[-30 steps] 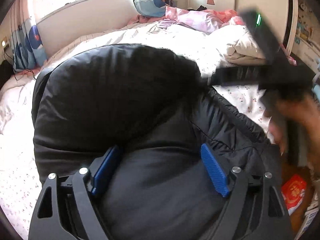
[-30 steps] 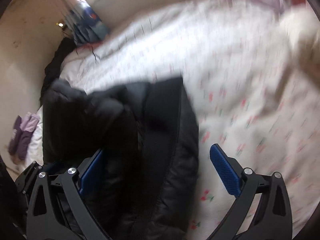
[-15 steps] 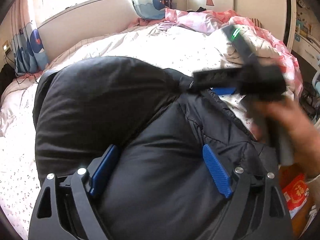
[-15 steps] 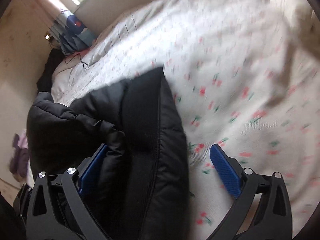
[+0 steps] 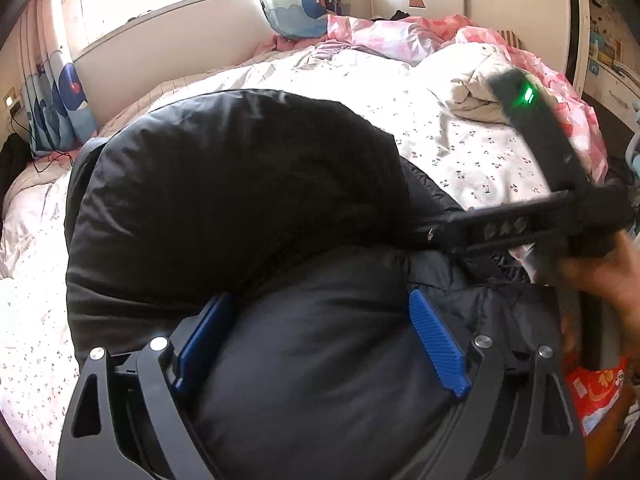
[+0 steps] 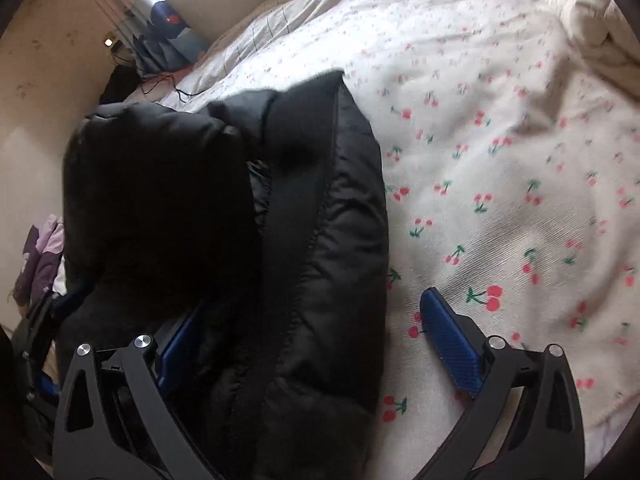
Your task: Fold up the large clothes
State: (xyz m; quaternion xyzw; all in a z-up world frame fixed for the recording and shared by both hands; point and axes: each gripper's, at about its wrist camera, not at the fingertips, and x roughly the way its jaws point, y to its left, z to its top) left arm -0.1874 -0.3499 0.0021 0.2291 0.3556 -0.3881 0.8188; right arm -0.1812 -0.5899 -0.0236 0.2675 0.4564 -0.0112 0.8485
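A black puffer jacket (image 5: 240,208) lies bunched on the bed, its bulk filling the middle of the left wrist view. My left gripper (image 5: 320,332) is open, its blue pads either side of a fold of the jacket near the bed's front edge. In the right wrist view the jacket (image 6: 280,240) lies folded over itself, zip edge running down its middle. My right gripper (image 6: 312,332) is open; its left pad is against the jacket, its right pad over the bedsheet. The right gripper's body (image 5: 552,216) shows at the right of the left wrist view, held by a hand.
The bed has a white cherry-print sheet (image 6: 500,160). A cream duvet (image 5: 476,88) and pink bedding (image 5: 400,36) are heaped at the far side. A blue patterned pillow (image 5: 296,4) leans on the headboard. A red packet (image 5: 596,392) lies off the bed at right.
The right gripper has swung over the jacket's right edge and dropped lower and nearer. The jacket's zip edge now lies between its pads. The left gripper stays put around the fold.
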